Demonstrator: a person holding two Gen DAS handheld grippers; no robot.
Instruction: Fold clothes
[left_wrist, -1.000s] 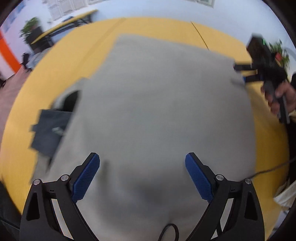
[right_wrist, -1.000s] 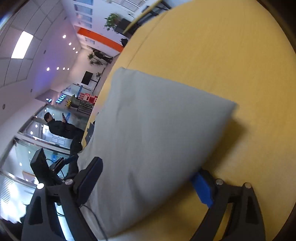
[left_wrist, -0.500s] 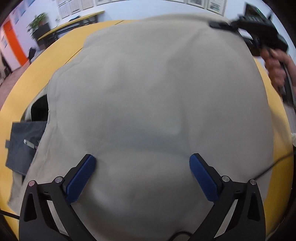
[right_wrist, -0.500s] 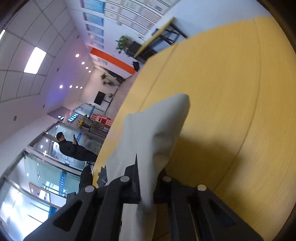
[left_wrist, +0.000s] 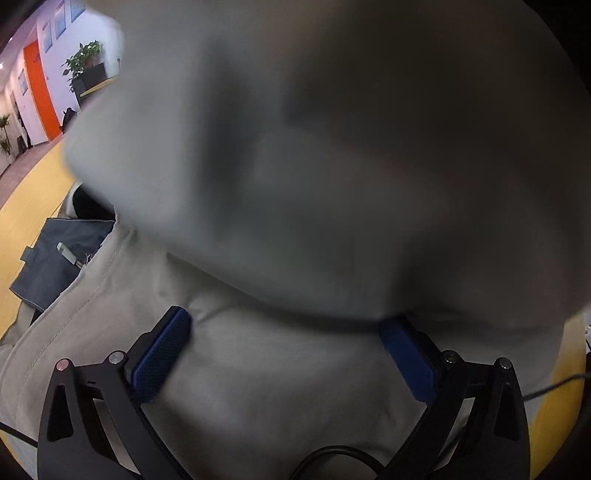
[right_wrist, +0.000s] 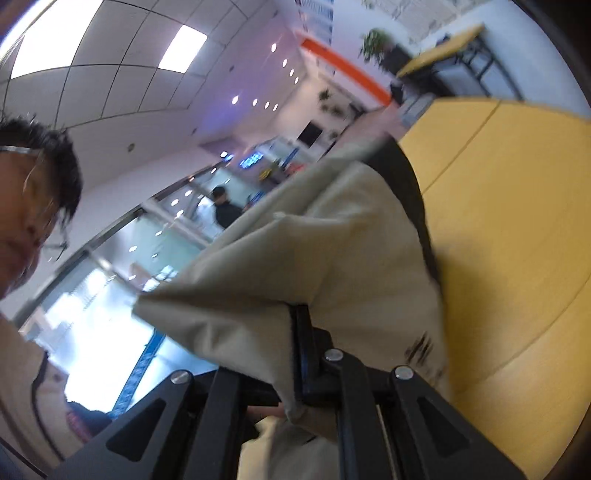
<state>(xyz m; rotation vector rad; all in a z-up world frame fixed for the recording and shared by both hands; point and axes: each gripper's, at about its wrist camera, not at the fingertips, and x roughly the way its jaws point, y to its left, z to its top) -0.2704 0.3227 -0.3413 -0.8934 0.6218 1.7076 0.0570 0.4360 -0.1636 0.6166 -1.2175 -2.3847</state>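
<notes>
A beige garment (left_wrist: 280, 373) lies on the yellow table (left_wrist: 33, 192). My left gripper (left_wrist: 284, 350) is open and low over it, the blue pads (left_wrist: 162, 354) wide apart on the cloth. A lifted fold of the same garment (left_wrist: 332, 147) hangs blurred over most of the left wrist view. My right gripper (right_wrist: 299, 350) is shut on the garment's edge (right_wrist: 258, 295) and holds it up above the table (right_wrist: 517, 221). A dark inner lining (right_wrist: 410, 184) shows along the raised cloth.
A dark grey garment (left_wrist: 55, 254) with a small white tag lies on the table at the left, partly under the beige one. A black cable (left_wrist: 561, 384) runs off the right. The person's face (right_wrist: 26, 206) is at the left of the right wrist view.
My right gripper has lifted the far edge of the garment and carried it toward me over the left gripper. The raised fold now covers most of the left wrist view. The left gripper stays open.
</notes>
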